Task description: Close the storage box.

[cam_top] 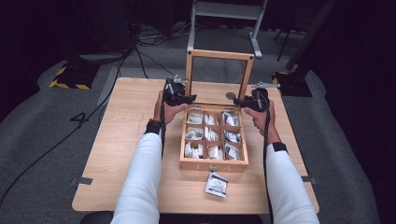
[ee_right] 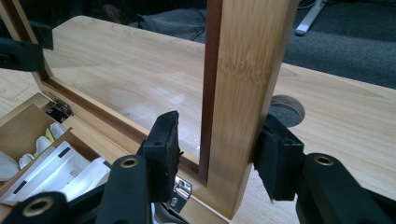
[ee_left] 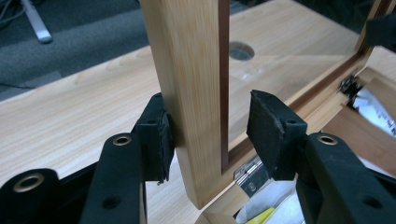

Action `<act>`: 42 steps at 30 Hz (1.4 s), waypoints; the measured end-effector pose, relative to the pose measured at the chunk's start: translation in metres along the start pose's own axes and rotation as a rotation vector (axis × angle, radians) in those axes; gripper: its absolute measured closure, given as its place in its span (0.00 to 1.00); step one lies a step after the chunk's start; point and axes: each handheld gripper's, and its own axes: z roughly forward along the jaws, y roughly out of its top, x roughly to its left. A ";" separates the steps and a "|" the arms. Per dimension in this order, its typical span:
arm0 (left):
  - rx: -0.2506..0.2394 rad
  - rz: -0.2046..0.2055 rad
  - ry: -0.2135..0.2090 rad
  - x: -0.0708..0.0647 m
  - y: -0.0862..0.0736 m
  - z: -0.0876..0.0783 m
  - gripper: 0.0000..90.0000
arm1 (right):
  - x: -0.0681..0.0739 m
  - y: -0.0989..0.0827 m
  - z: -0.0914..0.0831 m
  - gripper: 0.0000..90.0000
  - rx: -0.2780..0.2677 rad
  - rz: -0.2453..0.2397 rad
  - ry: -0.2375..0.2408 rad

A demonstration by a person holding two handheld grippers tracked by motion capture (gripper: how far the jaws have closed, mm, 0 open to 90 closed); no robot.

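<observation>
The lid (cam_top: 218, 70) of the box (cam_top: 214, 164) stands raised; each side rail is straddled by the left gripper (ee_left: 212, 135) and right gripper (ee_right: 219, 154), seemingly not clamped. Closing remains undone.

table: light wooden table (cam_top: 116, 140), rectangular, standing on the grey carpet
hole: round dark cable hole (cam_top: 230, 95) in the tabletop, near the table's far edge
packet: small white foil sachet (cam_top: 216, 184) with dark print, flat on the table near its front edge
floor: grey carpeted floor (cam_top: 42, 140) all around the table
cables: black cables (cam_top: 140, 60) across the carpet beyond the table's far left corner
frame: pale grey metal stand (cam_top: 224, 18) on the floor behind the table
tape: yellow-and-black striped base (cam_top: 70, 77), far left of the table
</observation>
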 end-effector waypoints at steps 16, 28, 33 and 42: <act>-0.068 0.029 -0.020 -0.008 0.004 -0.027 0.63 | 0.007 0.002 -0.019 0.62 -0.016 -0.033 0.009; -0.118 0.082 -0.024 -0.020 0.010 -0.054 0.64 | 0.011 0.002 -0.046 0.65 -0.080 -0.048 0.034; -0.134 0.093 -0.016 -0.025 0.012 -0.062 0.64 | 0.013 0.004 -0.052 0.67 -0.083 -0.076 0.029; -0.147 0.109 -0.022 -0.030 0.011 -0.076 0.66 | 0.022 0.006 -0.064 0.68 -0.097 -0.117 0.013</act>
